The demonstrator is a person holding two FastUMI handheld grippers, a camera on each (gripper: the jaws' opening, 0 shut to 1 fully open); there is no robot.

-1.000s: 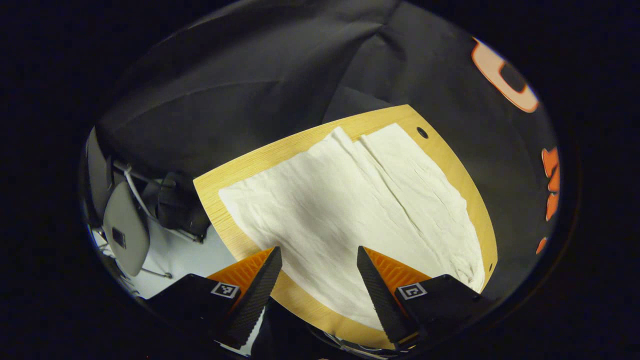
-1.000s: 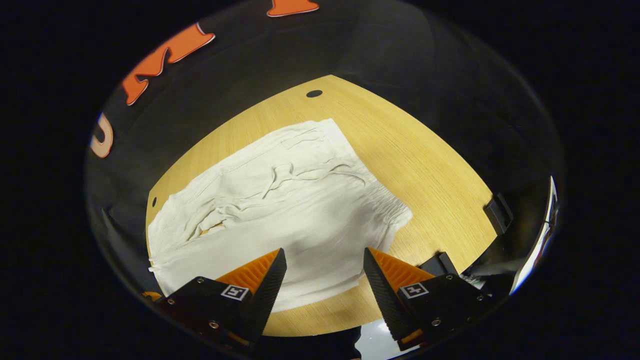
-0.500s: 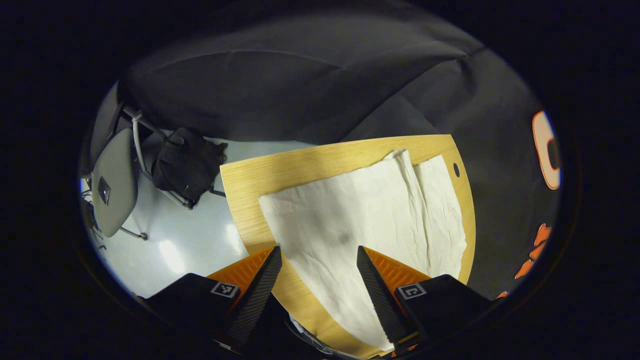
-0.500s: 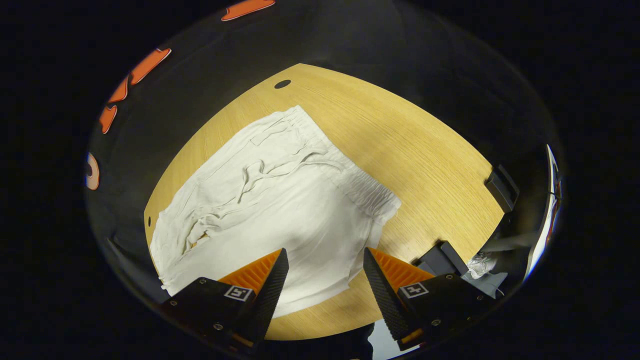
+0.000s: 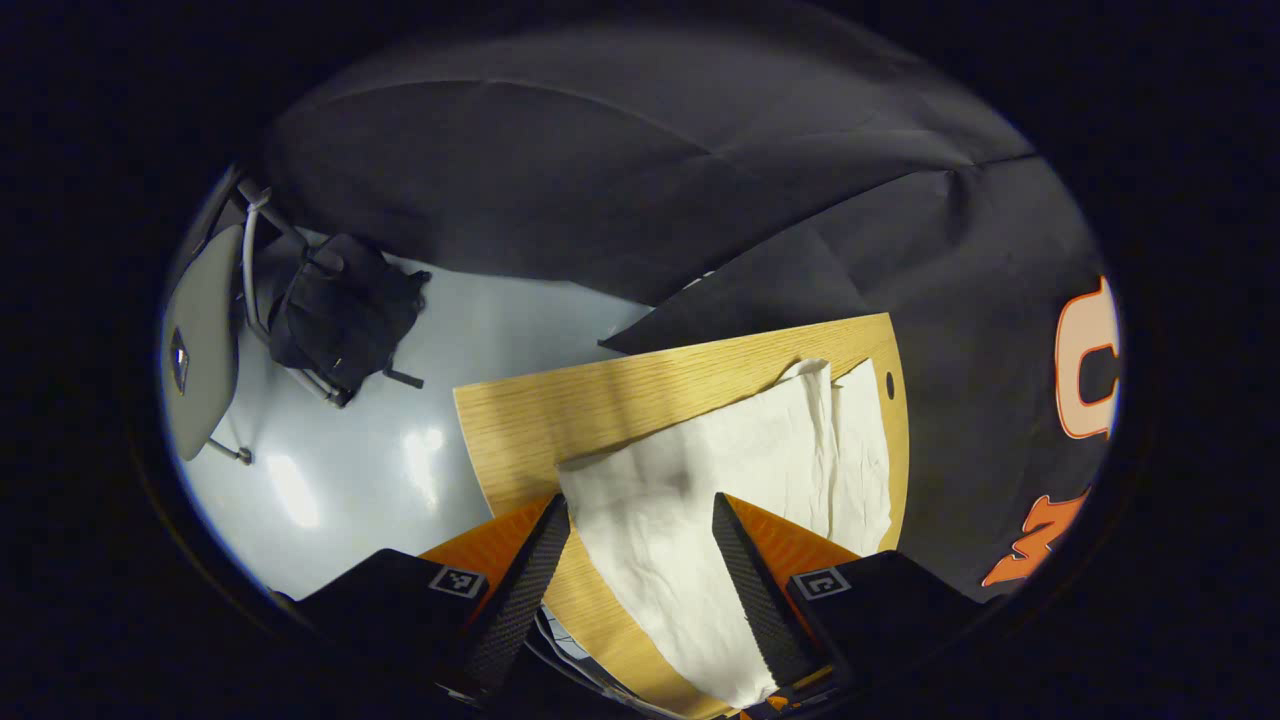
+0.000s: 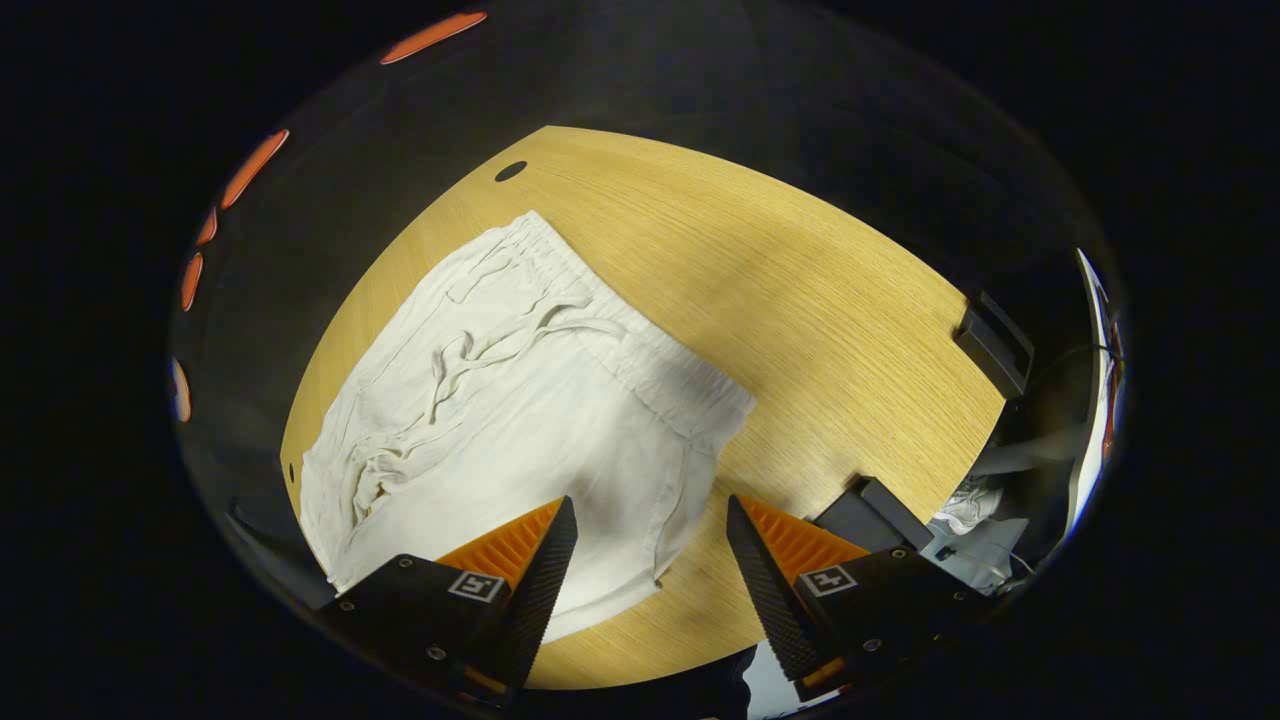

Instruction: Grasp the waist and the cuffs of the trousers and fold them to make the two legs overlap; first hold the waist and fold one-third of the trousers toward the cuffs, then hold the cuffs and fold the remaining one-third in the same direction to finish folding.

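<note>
White trousers [image 6: 520,400] lie flat on a wooden table [image 6: 800,300]. In the right gripper view their elastic waist [image 6: 640,350] with a drawstring points toward the table's middle. My right gripper [image 6: 650,545] hovers open above the near edge of the trousers, close to the waist corner. In the left gripper view the two legs [image 5: 760,470] stretch away side by side, their cuffs near the table's end. My left gripper [image 5: 640,540] stands open above the near leg's cuff corner, with nothing between its fingers.
A grey chair [image 5: 200,340] with a dark bag [image 5: 345,310] stands on the pale floor [image 5: 400,400] beyond the table's end. Dark clamps [image 6: 990,345] sit at the table's edge in the right gripper view. Small holes [image 6: 510,171] pierce the tabletop near the booth wall.
Both grippers have swung along the trousers: the left toward the cuff end, bringing floor and chair into view, the right toward the waist end. Both stay open.
</note>
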